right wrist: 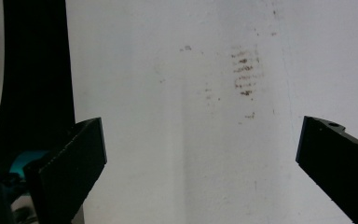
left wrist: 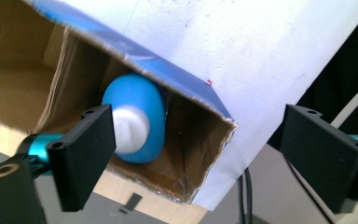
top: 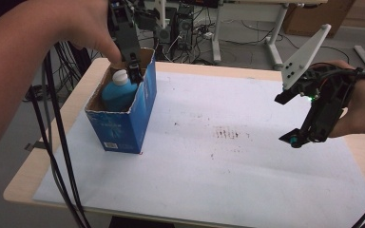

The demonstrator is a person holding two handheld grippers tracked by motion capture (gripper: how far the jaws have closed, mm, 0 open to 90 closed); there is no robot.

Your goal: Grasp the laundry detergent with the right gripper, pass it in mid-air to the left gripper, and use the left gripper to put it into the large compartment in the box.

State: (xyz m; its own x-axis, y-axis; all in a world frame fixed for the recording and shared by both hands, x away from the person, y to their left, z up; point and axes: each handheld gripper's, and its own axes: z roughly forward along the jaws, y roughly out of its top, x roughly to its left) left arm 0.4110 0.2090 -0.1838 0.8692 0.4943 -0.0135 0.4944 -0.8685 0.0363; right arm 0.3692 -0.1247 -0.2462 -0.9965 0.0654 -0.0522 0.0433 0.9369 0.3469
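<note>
Jaws of the left gripper stand wide apart above the open top of the box, with nothing pressed between them. In the left gripper view its two black pads frame the box mouth, and the blue bottle with its white cap sits below and just beyond the left pad, untouched. From the high view the bottle stands upright inside the blue box, its cap near the gripper's tips, which reach just inside the far rim. The box rests on the white sheet that covers the table, at the gripper's own side of it. Well apart, over the sheet's other side, the right gripper hangs with its jaws spread and empty above a patch of brown marks.
</note>
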